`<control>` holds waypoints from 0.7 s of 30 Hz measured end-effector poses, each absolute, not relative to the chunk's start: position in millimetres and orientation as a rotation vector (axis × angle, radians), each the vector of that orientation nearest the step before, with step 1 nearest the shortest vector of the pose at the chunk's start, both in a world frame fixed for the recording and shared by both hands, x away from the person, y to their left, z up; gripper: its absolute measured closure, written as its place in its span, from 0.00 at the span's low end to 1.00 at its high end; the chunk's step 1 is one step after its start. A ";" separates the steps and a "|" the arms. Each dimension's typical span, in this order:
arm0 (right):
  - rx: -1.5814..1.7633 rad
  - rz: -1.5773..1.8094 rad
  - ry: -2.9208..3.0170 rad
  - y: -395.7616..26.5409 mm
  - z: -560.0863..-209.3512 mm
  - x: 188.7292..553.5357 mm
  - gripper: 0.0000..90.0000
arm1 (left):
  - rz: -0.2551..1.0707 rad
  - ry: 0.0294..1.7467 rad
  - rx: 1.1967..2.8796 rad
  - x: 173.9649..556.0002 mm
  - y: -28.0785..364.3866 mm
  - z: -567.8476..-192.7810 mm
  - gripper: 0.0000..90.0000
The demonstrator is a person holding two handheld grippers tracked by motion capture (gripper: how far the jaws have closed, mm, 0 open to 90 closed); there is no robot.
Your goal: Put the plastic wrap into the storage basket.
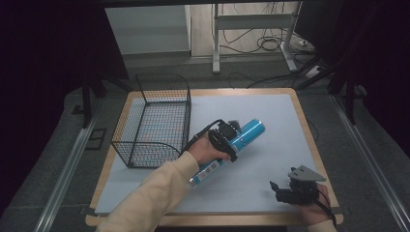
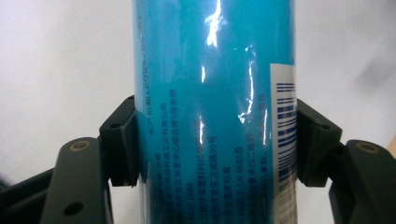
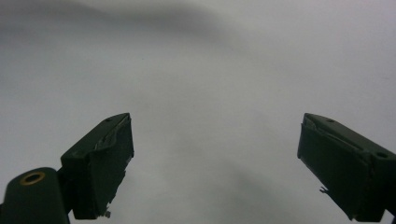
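Observation:
A long blue cylindrical can (image 1: 244,135) with a white barcode label lies tilted, its far end pointing up and right over the white mat (image 1: 270,121). My left gripper (image 1: 227,137) is shut on its middle. In the left gripper view both black pads (image 2: 122,140) press the can (image 2: 215,112) from either side. My right gripper (image 1: 278,189) rests near the table's front right corner, pointing left. In the right gripper view its jaws stand wide open over bare mat (image 3: 210,93), nothing between them (image 3: 212,158).
A black wire basket (image 1: 154,121) stands on the left part of the table, just left of the can. The wooden table edge (image 1: 309,140) frames the mat. Desk legs and cables (image 1: 261,43) lie on the floor beyond.

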State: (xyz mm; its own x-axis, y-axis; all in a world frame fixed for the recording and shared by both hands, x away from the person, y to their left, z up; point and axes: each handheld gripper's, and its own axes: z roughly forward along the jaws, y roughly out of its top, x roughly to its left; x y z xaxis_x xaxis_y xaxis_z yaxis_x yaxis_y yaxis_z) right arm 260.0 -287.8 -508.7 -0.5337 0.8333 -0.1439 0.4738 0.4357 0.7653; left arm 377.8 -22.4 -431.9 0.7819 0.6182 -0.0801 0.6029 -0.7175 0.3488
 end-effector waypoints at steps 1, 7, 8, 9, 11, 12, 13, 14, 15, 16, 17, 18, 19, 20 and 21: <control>1.098 0.928 2.181 -287.6 -508.7 259.9 0.12 | 0.066 0.933 2.615 377.5 -22.2 -431.3 0.34; 1.097 0.927 2.179 -287.6 -508.7 260.0 0.12 | 0.073 0.935 2.622 379.7 -19.5 -428.4 0.34; 1.098 0.927 2.178 -287.7 -508.7 260.1 0.12 | 0.072 0.937 2.618 380.0 -19.1 -427.3 0.34; 1.099 0.926 2.178 -287.7 -508.7 260.1 0.12 | 0.071 0.934 2.621 380.2 -18.6 -426.1 0.34; 1.099 0.927 2.180 -287.8 -508.8 260.2 0.12 | 0.085 0.928 2.623 380.1 -17.6 -423.0 0.34; 1.098 0.926 2.181 -287.8 -508.9 260.3 0.12 | 0.085 0.926 2.621 380.5 -16.7 -421.1 0.34; 1.098 0.925 2.182 -287.6 -508.9 260.2 0.12 | 0.085 0.927 2.616 380.5 -16.3 -420.2 0.34; 1.098 0.925 2.181 -287.6 -508.9 260.2 0.12 | 0.087 0.935 2.609 380.2 -15.8 -418.7 0.34; 1.099 0.927 2.181 -287.5 -508.6 260.0 0.12 | 0.091 0.936 2.605 380.1 -15.6 -417.8 0.34; 1.099 0.927 2.180 -287.5 -508.5 260.0 0.12 | 0.097 0.935 2.604 380.2 -15.0 -416.5 0.35; 1.098 0.927 2.179 -287.6 -508.5 260.0 0.13 | 0.097 0.939 2.598 380.1 -14.8 -416.0 0.35; 1.098 0.927 2.178 -287.7 -508.5 259.9 0.12 | 0.098 0.934 2.599 380.5 -14.3 -415.2 0.34; 1.098 0.927 2.178 -287.8 -508.5 260.0 0.12 | 0.099 0.931 2.601 380.6 -13.9 -414.6 0.35; 1.097 0.925 2.179 -287.8 -508.6 260.0 0.12 | 0.104 0.931 2.599 380.6 -13.7 -413.6 0.34; 1.097 0.925 2.180 -287.8 -508.6 260.1 0.13 | 0.104 0.932 2.596 380.7 -13.3 -412.6 0.34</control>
State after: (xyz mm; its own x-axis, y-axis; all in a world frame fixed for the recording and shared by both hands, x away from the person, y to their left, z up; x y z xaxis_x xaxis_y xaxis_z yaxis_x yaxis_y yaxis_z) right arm 260.1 -287.8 -508.6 -0.5327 0.8336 -0.1461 0.4744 0.4370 0.7642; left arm 380.7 -13.3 -412.6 0.7773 0.6264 -0.0574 0.5985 -0.7084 0.3741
